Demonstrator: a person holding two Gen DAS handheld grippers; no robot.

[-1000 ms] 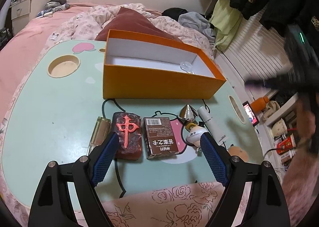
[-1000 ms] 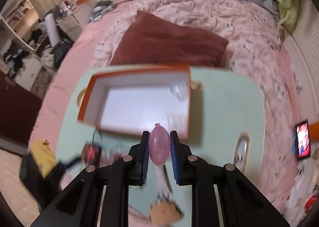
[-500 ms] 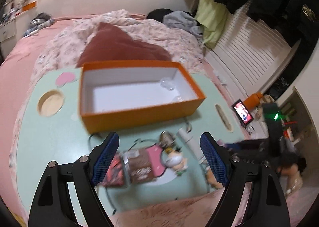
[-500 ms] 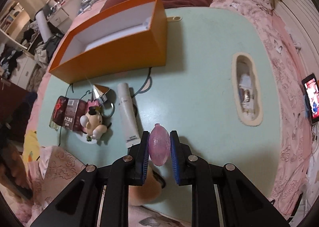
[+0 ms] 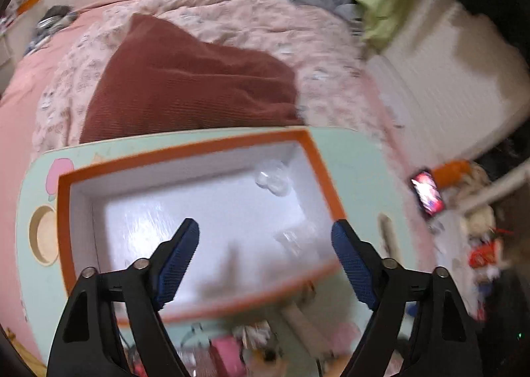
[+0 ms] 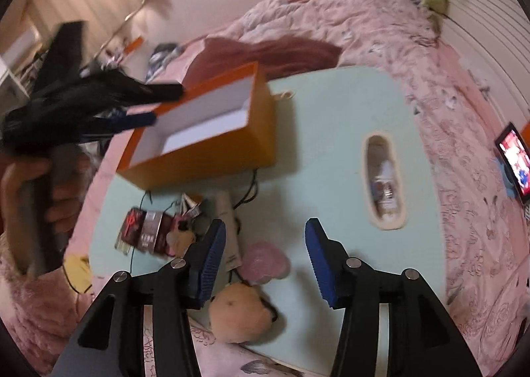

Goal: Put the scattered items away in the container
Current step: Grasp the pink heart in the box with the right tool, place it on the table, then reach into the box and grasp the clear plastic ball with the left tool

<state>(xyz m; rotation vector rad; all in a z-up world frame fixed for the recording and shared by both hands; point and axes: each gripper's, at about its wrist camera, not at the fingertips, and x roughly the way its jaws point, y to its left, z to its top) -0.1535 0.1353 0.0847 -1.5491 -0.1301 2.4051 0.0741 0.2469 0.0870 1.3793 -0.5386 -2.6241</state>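
The orange box [image 5: 318, 158] with a white inside stands on the mint table [image 6: 331, 132]; a clear item [image 5: 273, 178] lies in its far right corner. My left gripper [image 5: 265, 244] is open and empty, held above the box; it also shows in the right wrist view [image 6: 142, 105]. My right gripper [image 6: 265, 241] is open and empty above the table's near part. A pink egg-shaped item [image 6: 265, 261] lies on the table between its fingers. A white tube [image 6: 228, 231], a brown pack [image 6: 150, 234], a red tile [image 6: 131, 223] and a small figurine [image 6: 180, 238] lie in front of the box [image 6: 212, 152].
A tan plush ball [image 6: 243, 310] sits at the table's near edge. A slot [image 6: 384, 185] in the table holds a bottle. A black cable [image 6: 248, 191] runs among the items. A maroon pillow [image 5: 185, 75] and pink bedding lie behind; a lit phone [image 6: 515, 162] lies on the right.
My right gripper has opened and the pink egg-shaped item now lies on the table. My left gripper has risen and moved forward over the box.
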